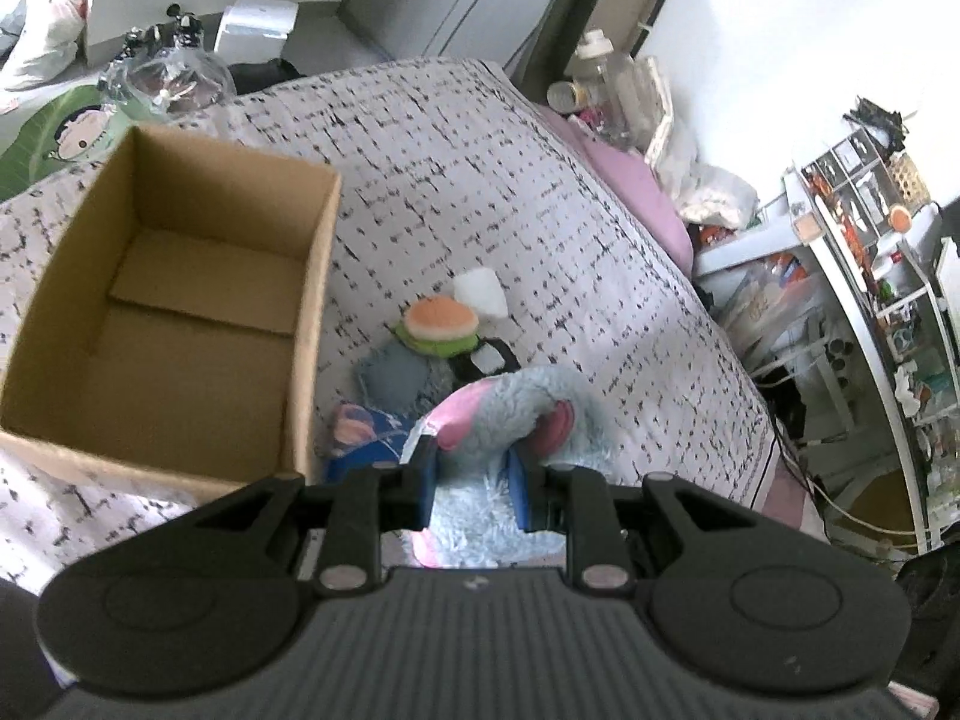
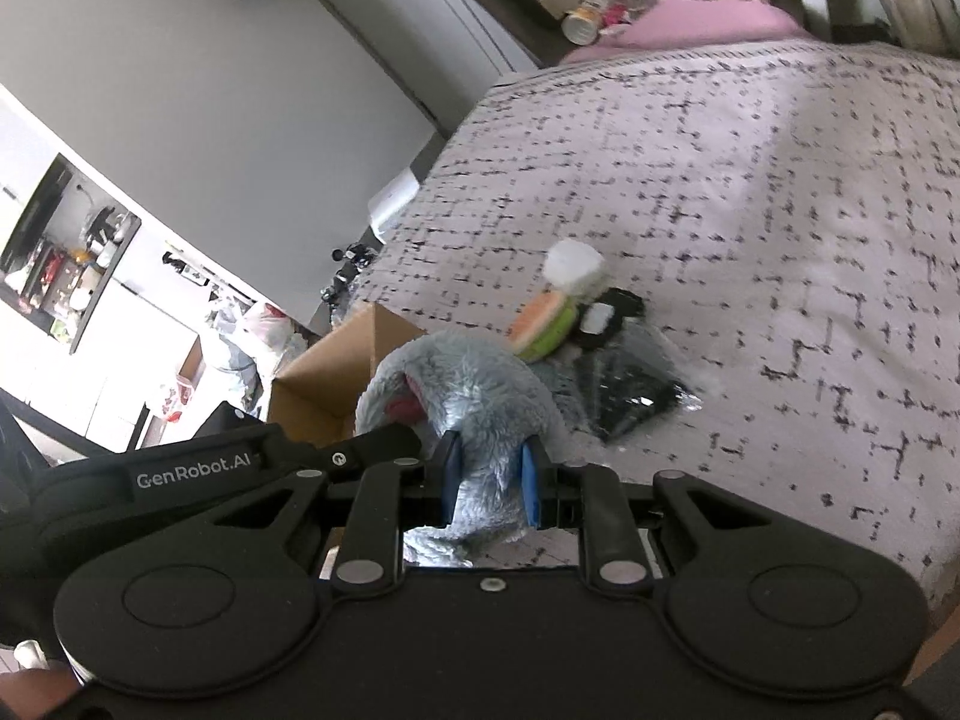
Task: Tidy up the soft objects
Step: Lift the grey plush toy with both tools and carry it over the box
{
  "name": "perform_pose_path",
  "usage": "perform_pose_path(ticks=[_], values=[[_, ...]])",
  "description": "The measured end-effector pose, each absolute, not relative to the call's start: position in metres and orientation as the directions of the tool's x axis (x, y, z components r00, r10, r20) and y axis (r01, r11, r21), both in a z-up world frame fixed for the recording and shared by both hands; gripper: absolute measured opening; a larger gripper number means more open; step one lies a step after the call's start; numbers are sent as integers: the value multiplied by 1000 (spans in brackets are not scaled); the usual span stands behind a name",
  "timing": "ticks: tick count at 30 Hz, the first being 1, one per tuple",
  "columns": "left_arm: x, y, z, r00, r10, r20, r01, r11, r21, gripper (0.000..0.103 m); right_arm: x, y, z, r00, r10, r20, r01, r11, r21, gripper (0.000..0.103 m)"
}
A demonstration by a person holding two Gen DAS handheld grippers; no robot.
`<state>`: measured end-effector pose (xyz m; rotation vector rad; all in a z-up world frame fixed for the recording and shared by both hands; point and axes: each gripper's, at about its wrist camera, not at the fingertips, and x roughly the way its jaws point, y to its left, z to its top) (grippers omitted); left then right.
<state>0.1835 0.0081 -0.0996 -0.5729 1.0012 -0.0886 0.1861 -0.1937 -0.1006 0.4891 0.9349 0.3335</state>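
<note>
The bed (image 1: 540, 192) filled both my views, its quilt a pale cloth with broken black dashes, and a pink sheet edge showing at the far side. On it, to the left in my left view, stood the box (image 1: 174, 312), open plain brown cardboard, rectangular, its floor bare with one inner flap lying flat.

I had the plush (image 1: 516, 414) between both tools: a shaggy blue-grey toy with smooth pink patches, curled over in an arch just right of the box's near corner. My left gripper (image 1: 474, 480) had its jaws nearly closed, the blue pads pressed into the fur on either side. My right gripper (image 2: 489, 483) likewise had its jaws narrow, pinching another fold of the same grey pile.

Beyond the plush lay a small heap on the quilt. A flat, glossy black packet (image 2: 630, 396) was in my right view. A blue printed pouch (image 1: 366, 432) sat beside the box wall, with a grey felt-like piece (image 1: 393, 375) behind it. The burger (image 1: 441, 324) was a round soft toy, orange on top and green beneath. Touching it at the back was a white foam block (image 1: 480, 294), squarish.
</note>
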Motion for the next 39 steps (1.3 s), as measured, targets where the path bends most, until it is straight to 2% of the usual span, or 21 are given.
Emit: perform_pose_path(ticks=[17, 39], values=[[187, 84, -87, 632, -266, -728, -259, 813, -522, 23, 218, -113, -81, 554, 507, -660, -152, 841, 519, 21], [224, 162, -119, 631, -183, -754, -395, 761, -515, 23, 272, -36, -113, 480, 561, -675, -197, 819, 539, 21]])
